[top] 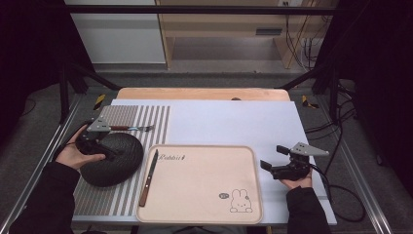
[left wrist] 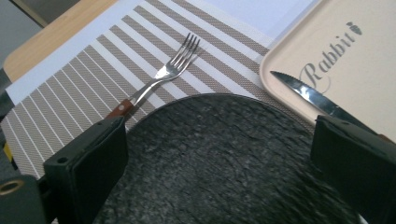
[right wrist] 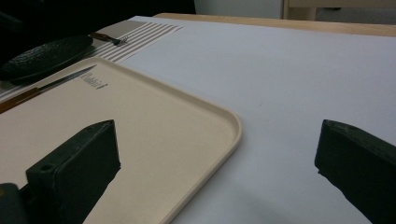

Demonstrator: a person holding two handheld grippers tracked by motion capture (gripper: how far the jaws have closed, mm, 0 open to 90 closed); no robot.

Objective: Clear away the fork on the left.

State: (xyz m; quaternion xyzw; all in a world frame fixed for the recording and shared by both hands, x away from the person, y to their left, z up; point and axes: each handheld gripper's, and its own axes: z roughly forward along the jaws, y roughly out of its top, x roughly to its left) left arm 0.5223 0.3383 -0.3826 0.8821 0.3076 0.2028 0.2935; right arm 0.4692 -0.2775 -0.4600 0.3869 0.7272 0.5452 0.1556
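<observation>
While both jaws gape wide: left hand-held gripper (top: pixel 113 152) over black plate (top: pixel 114 161), right hand-held gripper (top: pixel 272 157) beside tray (top: pixel 204 214).

Lab: black frame rig (top: pixel 195 9), trailing cables (top: pixel 297 44).

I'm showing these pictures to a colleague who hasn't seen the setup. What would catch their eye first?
Probably the dark round plate on the striped placemat at the left, with the left tool held open just over it. Next, the big beige tray in the middle, printed with a rabbit, with a wooden-handled knife lying along its left edge. A fork lies on the placemat beyond the plate, and the right tool waits open beside the tray's right edge.
</observation>
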